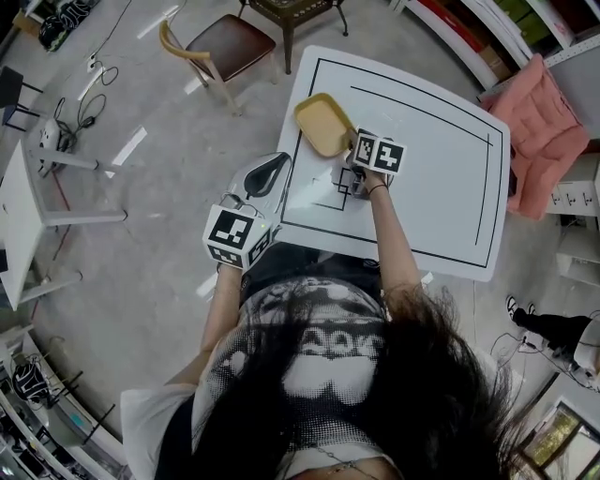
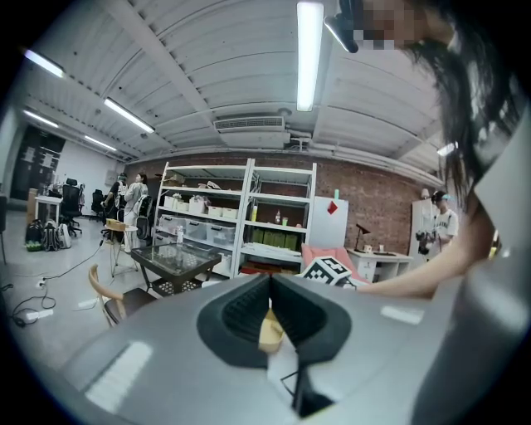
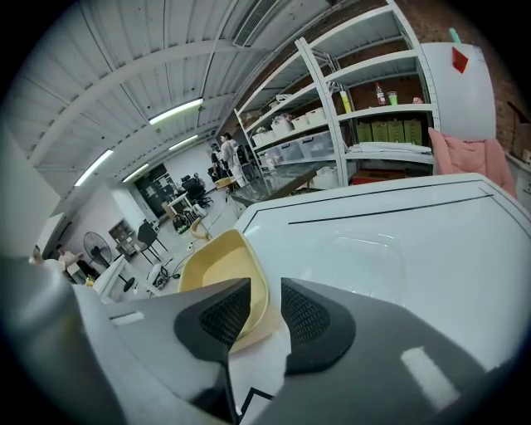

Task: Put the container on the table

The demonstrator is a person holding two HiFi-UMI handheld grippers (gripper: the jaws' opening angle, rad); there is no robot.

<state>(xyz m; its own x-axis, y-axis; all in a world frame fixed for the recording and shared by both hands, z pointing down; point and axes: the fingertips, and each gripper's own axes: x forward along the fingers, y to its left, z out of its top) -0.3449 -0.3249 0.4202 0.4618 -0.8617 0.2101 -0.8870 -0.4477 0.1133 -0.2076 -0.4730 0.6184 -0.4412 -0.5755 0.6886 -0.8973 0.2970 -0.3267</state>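
Observation:
A shallow yellow container (image 1: 323, 124) sits on the far left corner of the white table (image 1: 441, 187), inside its black outline. My right gripper (image 1: 349, 165) reaches down to the container's near rim. In the right gripper view the container (image 3: 217, 270) has its rim between the two jaws, and my right gripper (image 3: 265, 300) stands open, with a gap at the right pad. My left gripper (image 1: 272, 169) hovers at the table's left edge, pointing about level; in its own view my left gripper (image 2: 270, 286) has its tips together with nothing held, and a bit of the container (image 2: 270, 330) shows beyond them.
A wooden chair (image 1: 225, 47) and a dark glass side table (image 1: 300, 11) stand beyond the table's far left. A pink cushion (image 1: 539, 112) lies to the right. A white desk (image 1: 19, 216) stands far left. Shelving (image 3: 373, 108) rises behind the table (image 3: 415, 241).

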